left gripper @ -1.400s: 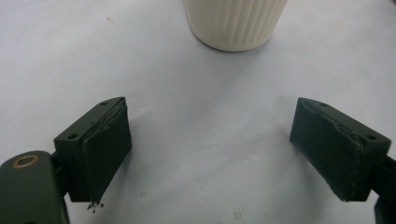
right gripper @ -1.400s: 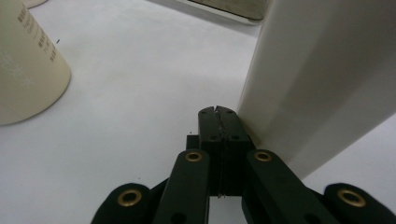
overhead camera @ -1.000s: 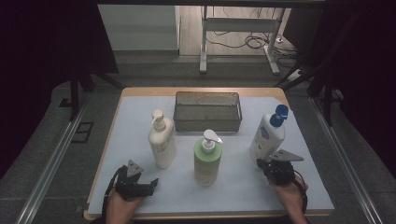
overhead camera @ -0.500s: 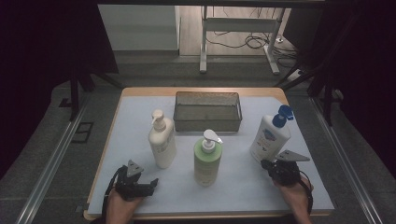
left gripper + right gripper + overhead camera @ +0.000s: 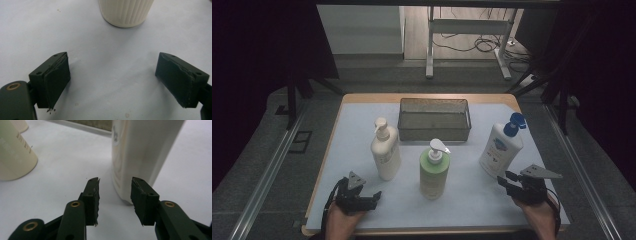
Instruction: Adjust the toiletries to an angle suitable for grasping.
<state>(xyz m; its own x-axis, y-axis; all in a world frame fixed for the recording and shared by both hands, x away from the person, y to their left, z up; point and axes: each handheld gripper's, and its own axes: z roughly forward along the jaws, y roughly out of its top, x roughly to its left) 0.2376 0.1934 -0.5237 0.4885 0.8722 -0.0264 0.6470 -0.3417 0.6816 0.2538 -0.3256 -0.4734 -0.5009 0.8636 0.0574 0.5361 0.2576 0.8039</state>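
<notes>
Pale table (image 5: 362, 210), dark room | right gripper (image 5: 510, 181) jaws just opening, nothing between, nosing at white bottle (image 5: 499, 148) just ahead (likely lining up a grab) | left gripper (image 5: 371, 198) open, parked near cream bottle (image 5: 385, 155)

You are viewing the table (image 5: 362, 210) from above, looking forward and down. Each gripper camera is riding low, facing close bottles; the white bottle (image 5: 501, 150) (image 5: 140, 157) is appearing in both.

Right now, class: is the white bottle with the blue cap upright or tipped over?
Upright. The white bottle stands on its base on the table, blue cap on top, leaning slightly right.
</notes>
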